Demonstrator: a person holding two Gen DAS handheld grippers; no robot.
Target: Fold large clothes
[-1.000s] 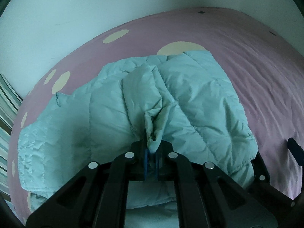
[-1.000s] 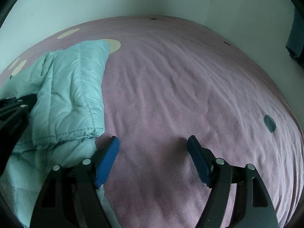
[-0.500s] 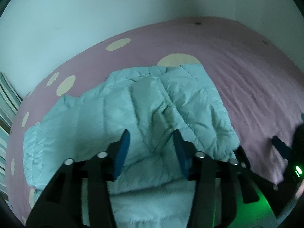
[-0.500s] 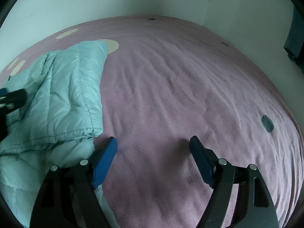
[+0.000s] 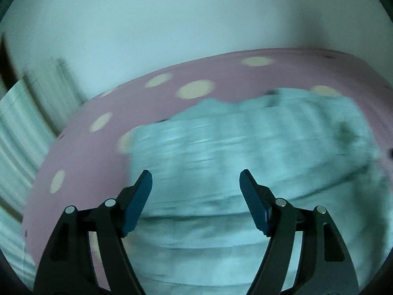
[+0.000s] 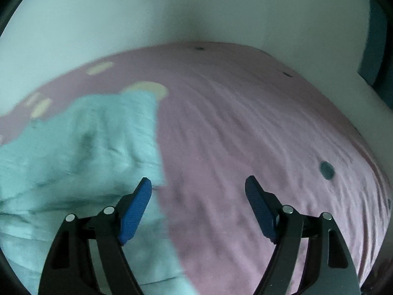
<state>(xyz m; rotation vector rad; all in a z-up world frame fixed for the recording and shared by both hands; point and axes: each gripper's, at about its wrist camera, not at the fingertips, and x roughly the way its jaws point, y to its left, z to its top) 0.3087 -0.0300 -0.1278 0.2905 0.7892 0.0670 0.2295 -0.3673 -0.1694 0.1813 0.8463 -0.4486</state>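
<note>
Jacket: the pale teal quilted puffer jacket [image 5: 245, 152] lies in a heap on the pink bedsheet with cream dots [image 5: 93, 152]; I see it smeared by motion blur in both wrist views.
Far left: a striped whitish fabric [image 5: 22, 132] hangs beside the bed, under the white wall [image 5: 172, 19].
Left gripper [image 5: 195, 182]: I have its blue pads spread wide with nothing between them, poised over the jacket's left half.
Jacket edge: in my right view the jacket [image 6: 81, 152] fills the left side, its right border ending on bare sheet.
Right gripper [image 6: 198, 189]: released, jaws wide apart; the left pad [image 6: 135, 209] overlaps the jacket's border, the other sits over the wrinkled pink sheet [image 6: 258, 127].
Far right: a dark round spot [image 6: 326, 169] marks the sheet.
</note>
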